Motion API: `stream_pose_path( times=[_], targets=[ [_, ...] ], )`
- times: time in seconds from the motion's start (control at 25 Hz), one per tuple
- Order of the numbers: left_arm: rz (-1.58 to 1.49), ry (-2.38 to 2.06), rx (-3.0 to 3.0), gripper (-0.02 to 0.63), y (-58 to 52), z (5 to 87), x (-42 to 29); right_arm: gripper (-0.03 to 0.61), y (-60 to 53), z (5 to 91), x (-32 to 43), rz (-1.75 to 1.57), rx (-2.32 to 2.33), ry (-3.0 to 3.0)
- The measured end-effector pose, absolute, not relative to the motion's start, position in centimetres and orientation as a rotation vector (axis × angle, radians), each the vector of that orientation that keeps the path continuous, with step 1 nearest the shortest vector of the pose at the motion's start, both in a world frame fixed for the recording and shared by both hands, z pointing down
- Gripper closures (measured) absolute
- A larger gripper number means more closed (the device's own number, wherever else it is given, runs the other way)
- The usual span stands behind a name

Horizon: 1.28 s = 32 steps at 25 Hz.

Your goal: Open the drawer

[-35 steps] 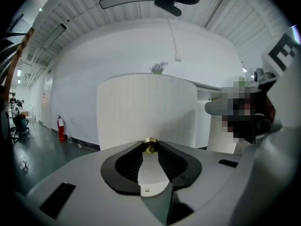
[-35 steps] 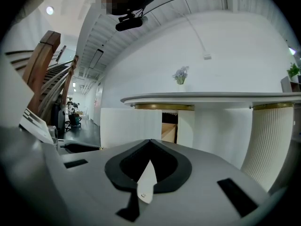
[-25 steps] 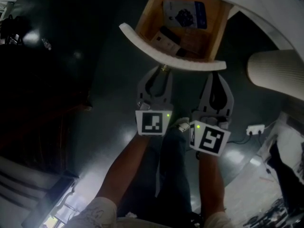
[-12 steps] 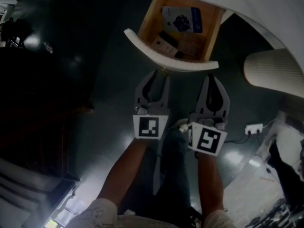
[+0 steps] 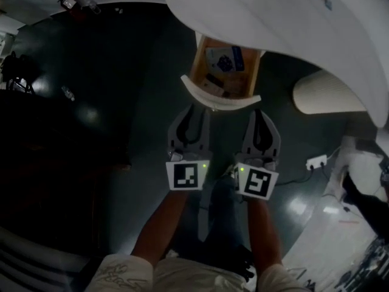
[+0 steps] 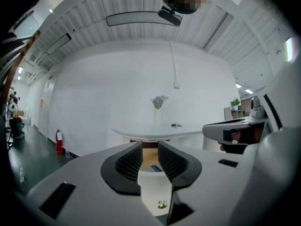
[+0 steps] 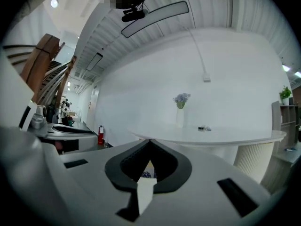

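Note:
The wooden drawer point(image 5: 226, 73) stands pulled out from under the white round table point(image 5: 273, 23), its curved white front point(image 5: 219, 100) toward me. Inside lie a blue-and-white packet point(image 5: 223, 58) and small dark items. My left gripper point(image 5: 193, 108) hangs just short of the drawer front, open, with nothing between its pads. In the left gripper view, the left gripper point(image 6: 149, 146) frames the drawer front's brass knob point(image 6: 162, 204) low between the jaws. My right gripper point(image 5: 260, 112) is beside it, shut with the tips touching and empty; the right gripper point(image 7: 150, 141) points level toward the table point(image 7: 211, 136).
A ribbed beige cylinder point(image 5: 322, 93) stands right of the drawer. A white power strip point(image 5: 316, 161) lies on the dark floor. A vase with flowers point(image 6: 158, 103) sits on the table. A fire extinguisher point(image 6: 59, 142) stands by the far wall.
Both grippers have risen together, and the drawer now looks smaller and farther below. More of the white table top has come into view. The drawer stays open.

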<state>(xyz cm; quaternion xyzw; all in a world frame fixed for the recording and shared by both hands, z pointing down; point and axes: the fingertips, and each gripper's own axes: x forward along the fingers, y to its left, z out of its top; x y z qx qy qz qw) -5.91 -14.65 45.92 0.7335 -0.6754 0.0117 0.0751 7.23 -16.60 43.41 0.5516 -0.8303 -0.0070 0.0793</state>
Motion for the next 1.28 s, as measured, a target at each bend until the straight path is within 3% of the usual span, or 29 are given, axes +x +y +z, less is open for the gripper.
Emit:
stream_pose_path(
  times=[0.16,0.36,0.84,1.28],
  targets=[
    [0.053,-2.032,2.254,0.531,-14.7,40.2,-6.7,0.573,-16.7,38.1,6.2,-0.008,1.673,-2.476],
    [0.041,-2.091,2.262,0.608,-14.2,33.0,-9.0,0.572,-16.1,31.1,5.6,-0.047,1.728,-2.478],
    [0.007,-2.048,2.373,0.612,-13.4,18.4,-8.9,0.574,-12.9,17.6,3.5,-0.036,1.71,-2.539],
    [0.025,-1.966,2.481,0.612,-10.4,15.1,-7.8,0.574,-9.7,13.6,5.1,-0.093,1.768,-2.535]
  ],
)
